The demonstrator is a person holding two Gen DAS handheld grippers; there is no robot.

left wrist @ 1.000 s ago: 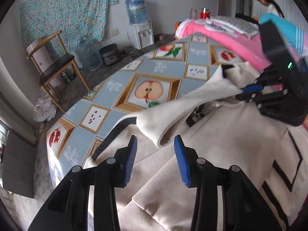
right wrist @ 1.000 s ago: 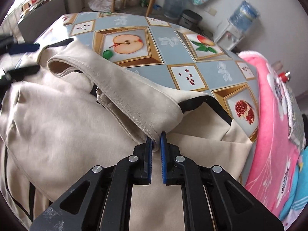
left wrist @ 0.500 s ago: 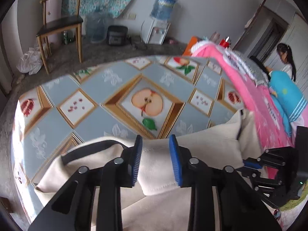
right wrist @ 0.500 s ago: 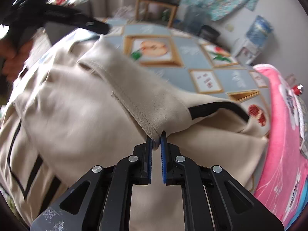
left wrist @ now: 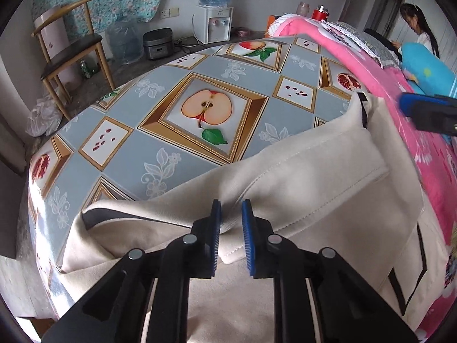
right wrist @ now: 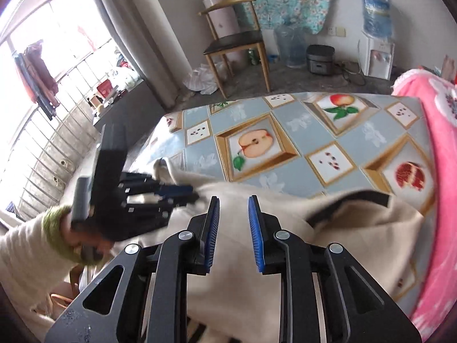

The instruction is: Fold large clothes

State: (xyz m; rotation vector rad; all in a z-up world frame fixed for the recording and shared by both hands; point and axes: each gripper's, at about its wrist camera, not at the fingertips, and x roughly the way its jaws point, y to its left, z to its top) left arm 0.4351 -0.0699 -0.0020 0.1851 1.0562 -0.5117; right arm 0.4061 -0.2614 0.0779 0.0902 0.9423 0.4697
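Note:
A large cream garment (left wrist: 314, 188) with black trim lies rumpled on the near part of a table (left wrist: 171, 148) covered in a fruit-pattern cloth. My left gripper (left wrist: 230, 228) points steeply down at a folded edge of it. Its jaws are closing, with that fold pinched between the blue pads. The right wrist view shows the left gripper (right wrist: 182, 193) at the garment's left edge, held by a hand in a green cuff (right wrist: 57, 223). My right gripper (right wrist: 233, 223) hangs above the garment (right wrist: 285, 257). Its jaws are opening and nothing is between them.
A pink blanket (left wrist: 371, 65) is heaped along the table's right side. Beyond the table stand a wooden chair (left wrist: 71, 51), a water dispenser (left wrist: 214, 25) and a rice cooker (left wrist: 158, 43) on the floor. A person (left wrist: 420, 31) sits far right.
My left gripper came down over the garment's fold and its jaws narrowed onto it. My right gripper let go of the cloth edge, opened and rose away from the garment.

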